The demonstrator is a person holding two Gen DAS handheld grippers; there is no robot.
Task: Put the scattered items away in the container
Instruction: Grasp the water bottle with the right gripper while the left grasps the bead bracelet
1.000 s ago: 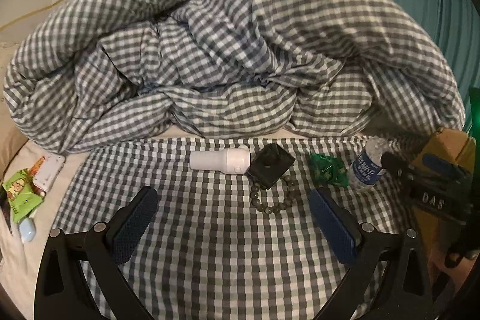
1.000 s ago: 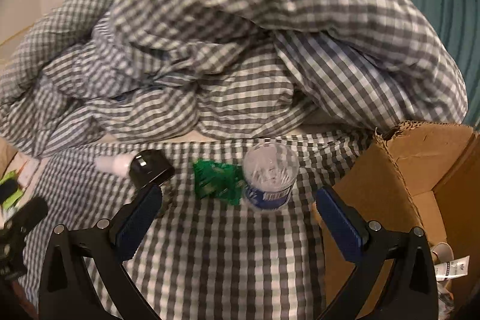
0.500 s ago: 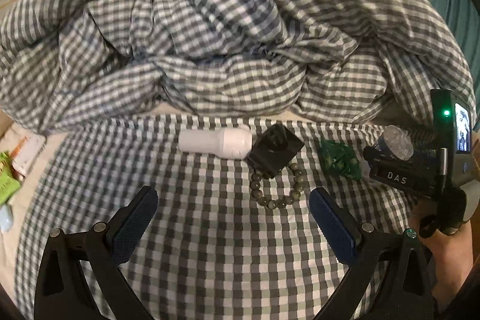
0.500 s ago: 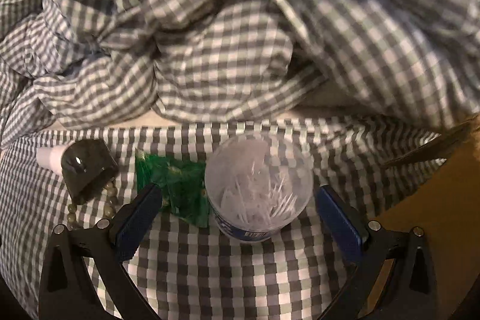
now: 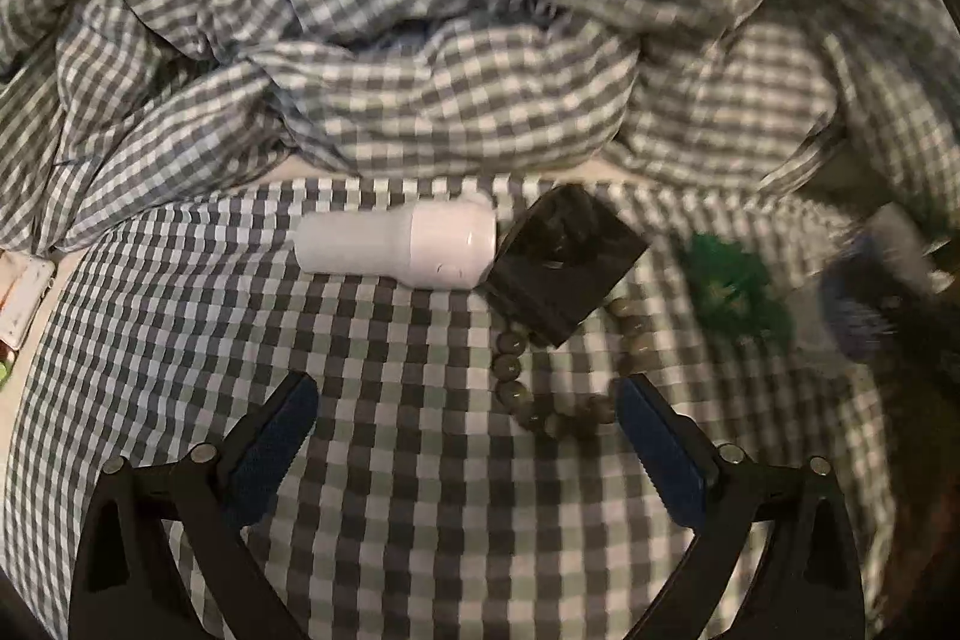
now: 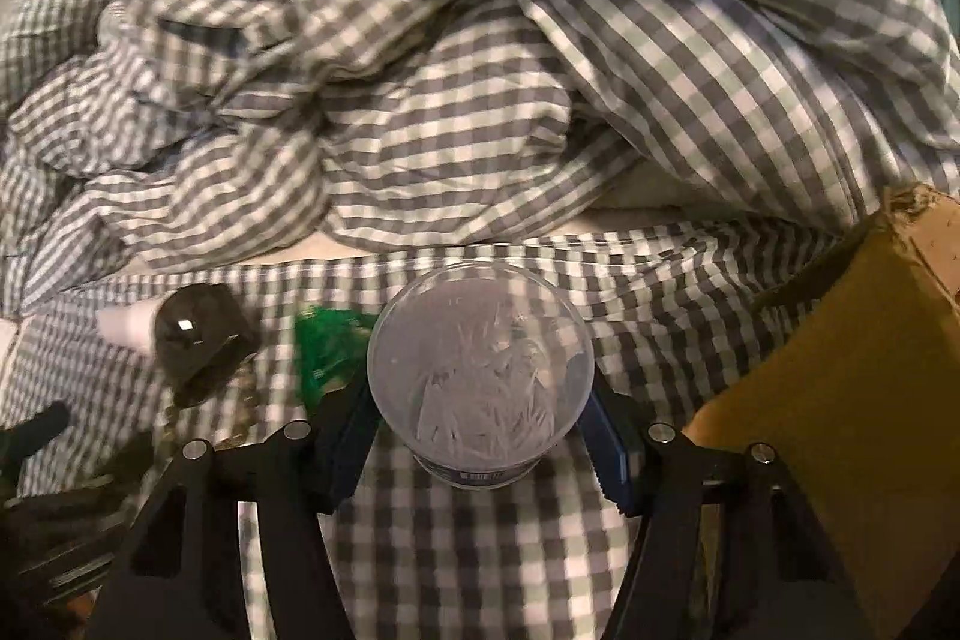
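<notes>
Right gripper (image 6: 480,436): fingers closed against the sides of the clear round plastic tub of toothpicks (image 6: 480,370), which stands upright between them.
Container: brown cardboard box (image 6: 840,430) just right of those fingers.
Left gripper (image 5: 465,451): wide open, empty.
Ahead of it: white plastic bottle (image 5: 399,247) lying crosswise.

Motion-blurred green packet (image 5: 735,292); cardboard box (image 6: 852,418) cut off at right.

Bottle (image 5: 399,247) left of case (image 5: 567,262); bracelet (image 5: 540,400) nearer.
</notes>
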